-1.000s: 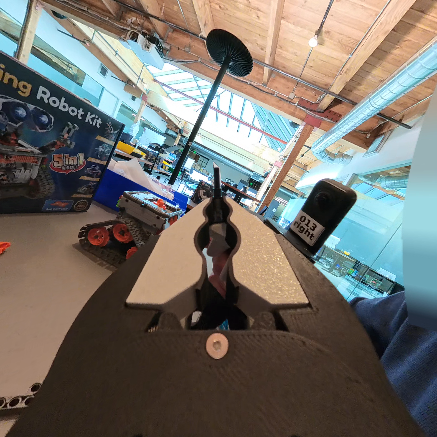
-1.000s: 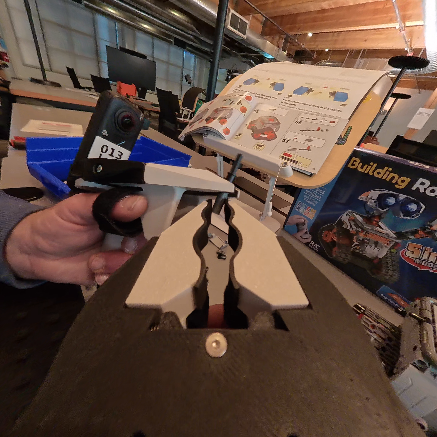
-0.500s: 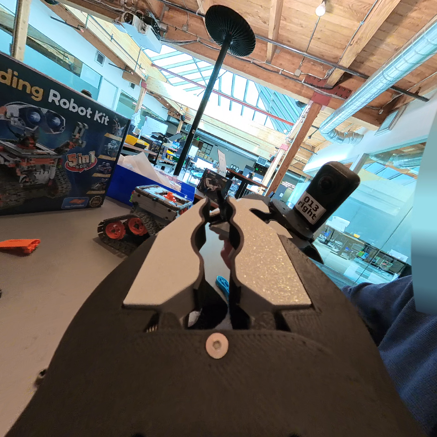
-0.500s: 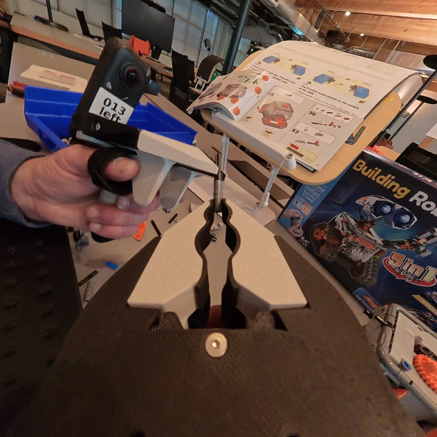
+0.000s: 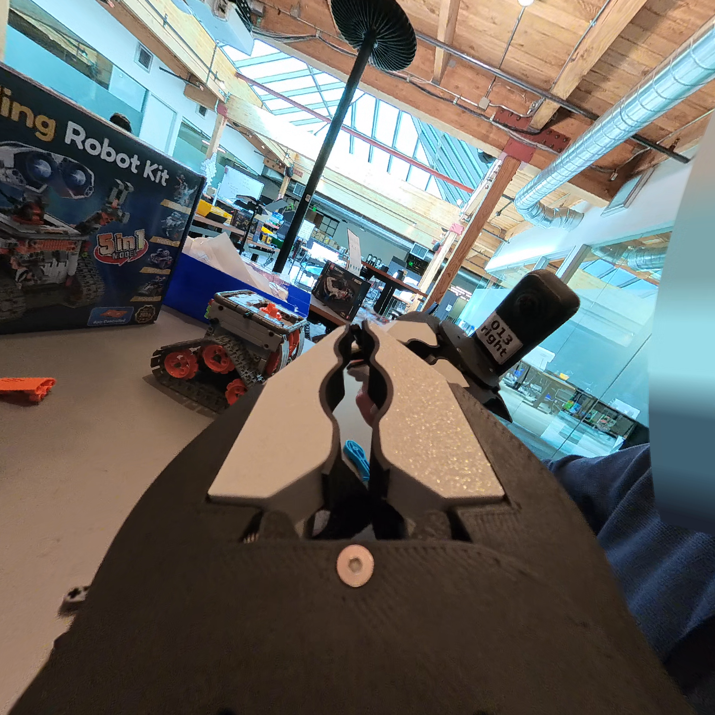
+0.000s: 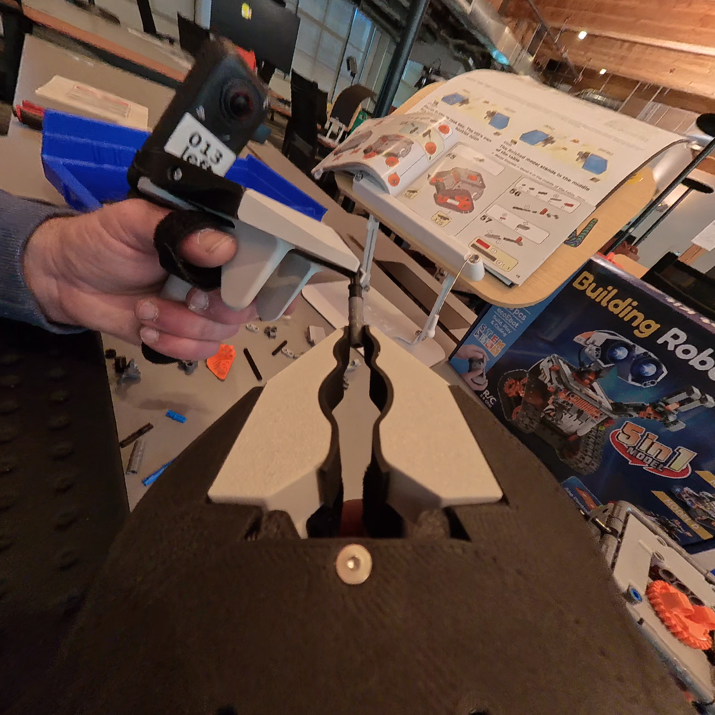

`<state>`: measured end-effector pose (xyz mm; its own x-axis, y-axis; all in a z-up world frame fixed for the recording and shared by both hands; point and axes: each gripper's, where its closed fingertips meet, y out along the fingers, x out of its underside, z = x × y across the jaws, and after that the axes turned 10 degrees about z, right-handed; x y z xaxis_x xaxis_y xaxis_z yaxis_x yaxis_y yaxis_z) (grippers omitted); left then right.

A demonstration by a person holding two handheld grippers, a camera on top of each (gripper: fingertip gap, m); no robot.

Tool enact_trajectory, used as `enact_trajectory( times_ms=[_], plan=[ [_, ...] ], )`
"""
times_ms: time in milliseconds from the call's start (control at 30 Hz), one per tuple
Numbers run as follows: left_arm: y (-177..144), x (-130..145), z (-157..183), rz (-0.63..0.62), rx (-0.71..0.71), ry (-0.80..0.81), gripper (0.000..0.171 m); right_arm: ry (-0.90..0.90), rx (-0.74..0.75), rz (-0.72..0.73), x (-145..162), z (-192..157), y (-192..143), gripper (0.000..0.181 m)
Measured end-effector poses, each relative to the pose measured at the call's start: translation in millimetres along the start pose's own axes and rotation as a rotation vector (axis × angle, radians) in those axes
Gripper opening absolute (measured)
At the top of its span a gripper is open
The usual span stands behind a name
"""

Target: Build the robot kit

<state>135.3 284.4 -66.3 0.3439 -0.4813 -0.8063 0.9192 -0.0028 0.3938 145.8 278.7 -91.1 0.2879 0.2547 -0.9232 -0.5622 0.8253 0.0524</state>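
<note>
In the left wrist view we see, from the left, an orange piece (image 5: 26, 388) lying flat on the grey table (image 5: 77, 445), a dark printed box (image 5: 83, 236) standing upright behind it, then a small tracked toy vehicle (image 5: 232, 356) with orange wheels. Our left gripper (image 5: 356, 332) has its tips drawn nearly together on something dark and small; its shape is hard to make out there. Just beyond sits the right gripper (image 5: 410, 334), its fingers partly hidden behind ours.

In the right wrist view a hand (image 6: 116, 278) holds the left gripper (image 6: 358, 271) at upper left, above loose small parts (image 6: 216, 363) scattered on the table (image 6: 185, 402). A thin dark rod (image 6: 355, 313) stands nearly upright, its long axis running from our right gripper (image 6: 356, 336) up to the other gripper's tip. Our tips pinch its lower end; its upper end is hidden under the other gripper's white finger, so we cannot tell how it is held there. To the right an open instruction booklet (image 6: 503, 174) rests on a tilted stand, with the box (image 6: 603, 406) below, cut off at the edge.
</note>
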Motion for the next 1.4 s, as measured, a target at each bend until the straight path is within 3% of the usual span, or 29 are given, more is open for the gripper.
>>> enact_trajectory(
  times_ms=[300, 533, 633, 733, 800, 867, 933, 1033, 1233, 1400],
  plan=[
    [-0.1, -4.8, 8.4, 0.112, 0.084, -0.265, 0.004, 0.145, 0.004, 0.245, -30.4, -0.2, -5.1, 0.005],
    [0.7, 2.0, 6.3, 0.106, 0.099, -0.354, 0.005, 0.154, -0.016, 0.284, -35.2, -0.6, -6.8, 0.004],
    [0.4, 11.9, -3.5, 0.046, 0.043, -0.328, 0.008, 0.163, -0.069, 0.204, -26.4, 0.5, -7.1, 0.004],
    [-8.3, 24.0, -26.1, -0.077, -0.088, -0.185, 0.024, 0.142, -0.162, 0.081, -13.2, 0.6, -9.6, 0.003],
    [-20.3, 34.5, -41.9, -0.183, -0.173, -0.027, 0.024, 0.091, -0.273, -0.060, 5.6, -7.3, -11.8, 0.004],
    [-29.2, 40.3, -43.8, -0.247, -0.188, 0.040, 0.020, 0.026, -0.407, -0.218, 30.5, -20.8, -15.8, 0.004],
    [-39.1, 59.9, -47.7, -0.387, -0.192, 0.138, 0.018, -0.027, -0.531, -0.341, 53.3, -33.8, -19.1, 0.004],
    [-48.2, 85.3, -46.5, -0.529, -0.172, 0.155, 0.014, -0.078, -0.695, -0.480, 80.0, -49.4, -24.0, 0.004],
    [-55.7, 126.0, -50.8, -0.732, -0.153, 0.238, 0.004, -0.080, -0.862, -0.605, 100.7, -61.6, -29.6, 0.004],
    [-53.4, 141.6, -52.5, -0.791, -0.146, 0.261, 0.002, -0.083, -0.884, -0.651, 114.2, -63.9, -30.4, 0.004]
  ],
)
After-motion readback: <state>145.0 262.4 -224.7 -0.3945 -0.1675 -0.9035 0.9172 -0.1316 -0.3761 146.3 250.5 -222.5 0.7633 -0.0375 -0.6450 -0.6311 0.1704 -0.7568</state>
